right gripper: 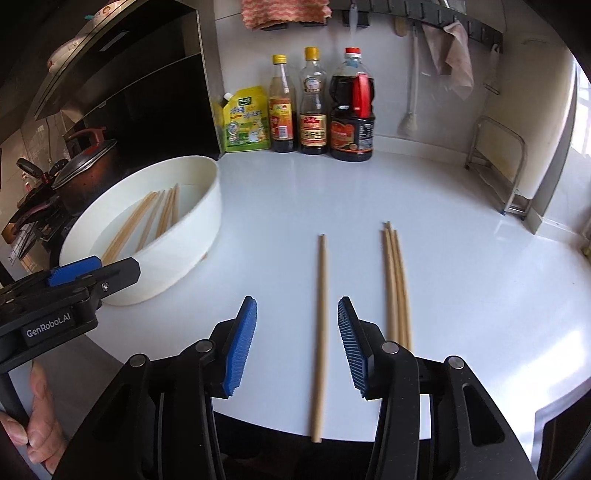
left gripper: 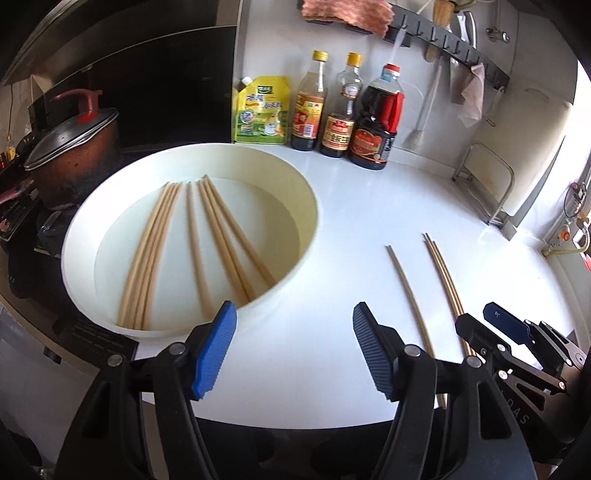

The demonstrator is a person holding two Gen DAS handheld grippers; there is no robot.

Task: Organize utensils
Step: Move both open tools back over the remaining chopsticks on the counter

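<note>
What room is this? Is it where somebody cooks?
Yes, most likely a home kitchen: a lidded pot sits by a dark range hood, and sauce bottles stand on the white counter.

A white counter (right gripper: 461,295) carries three sauce bottles (right gripper: 314,103) in a row at 12 o'clock, against the wall. A yellow pouch (right gripper: 245,120) stands just left of them. A lidded pot (left gripper: 74,151) sits at 10 o'clock. A pink cloth (left gripper: 347,13) hangs above. A metal rack (right gripper: 498,166) stands at 2 o'clock.
</note>
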